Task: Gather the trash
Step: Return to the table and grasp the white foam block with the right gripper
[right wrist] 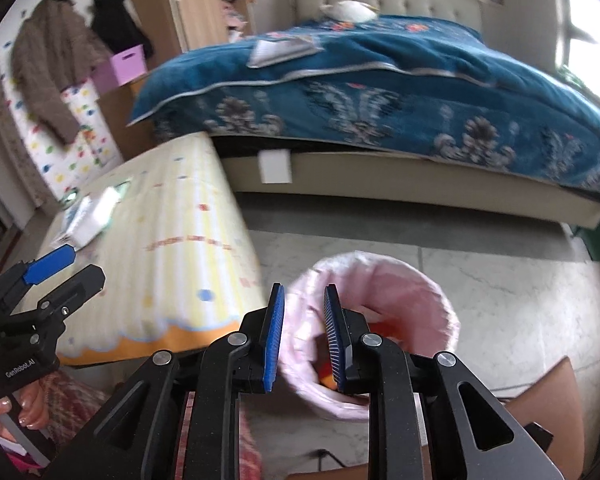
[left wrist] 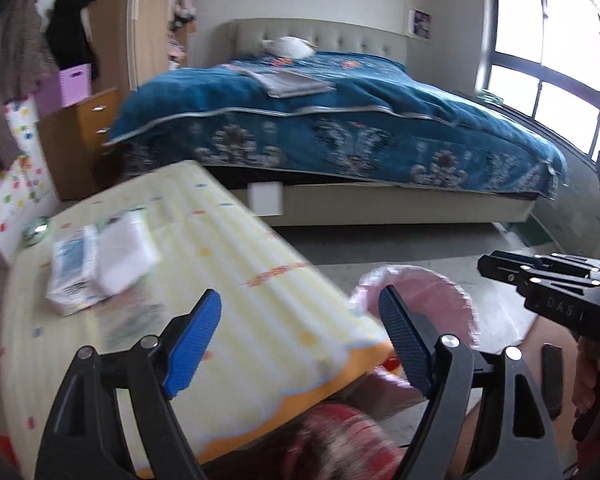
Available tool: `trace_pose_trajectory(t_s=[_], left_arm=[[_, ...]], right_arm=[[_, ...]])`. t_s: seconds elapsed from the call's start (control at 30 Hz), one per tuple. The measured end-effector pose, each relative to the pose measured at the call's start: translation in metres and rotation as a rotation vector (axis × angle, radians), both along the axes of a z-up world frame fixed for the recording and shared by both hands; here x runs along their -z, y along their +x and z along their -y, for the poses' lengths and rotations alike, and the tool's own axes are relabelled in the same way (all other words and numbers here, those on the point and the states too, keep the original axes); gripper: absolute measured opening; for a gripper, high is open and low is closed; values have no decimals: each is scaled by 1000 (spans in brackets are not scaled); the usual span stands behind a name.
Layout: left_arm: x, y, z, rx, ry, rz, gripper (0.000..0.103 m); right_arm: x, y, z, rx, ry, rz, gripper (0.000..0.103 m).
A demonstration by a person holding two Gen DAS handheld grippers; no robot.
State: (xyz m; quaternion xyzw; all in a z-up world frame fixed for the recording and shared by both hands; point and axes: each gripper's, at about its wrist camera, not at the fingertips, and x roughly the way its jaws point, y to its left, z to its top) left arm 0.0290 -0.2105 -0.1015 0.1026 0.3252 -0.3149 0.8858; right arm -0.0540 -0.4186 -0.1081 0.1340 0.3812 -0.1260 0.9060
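trash bin point(right wrist: 380, 312) under slightly parted, empty right gripper point(right wrist: 304, 302)

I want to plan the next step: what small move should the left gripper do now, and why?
Probably reach the left gripper toward the white packets on the table: its jaws stand wide and empty, while the pink-lined bin sits beside the table.

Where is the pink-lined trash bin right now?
The trash bin stands on the floor by the near corner of the yellow table, in front of the bed. In the right wrist view it sits just past the right gripper.
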Motion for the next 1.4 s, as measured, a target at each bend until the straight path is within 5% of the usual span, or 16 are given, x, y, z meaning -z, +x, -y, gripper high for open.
trace_pose_trajectory(t_s=[0.27,0.4,0.8,1.4], left_arm=[[0,17,-93,-202,13,-3,83],[2,30,-135,-301,14,-8,86],[4,70,-220,-510,26,-29,96],[26,116,-239,-576,54,-92,96]], right_arm=[[-17,39,-70,-148,-37,3,22],[-24,60,-109,-223,-63,9,42],[-22,125,-194,-388,-136,-13,76],[20,229,-244,-464,-200,-101,78]])
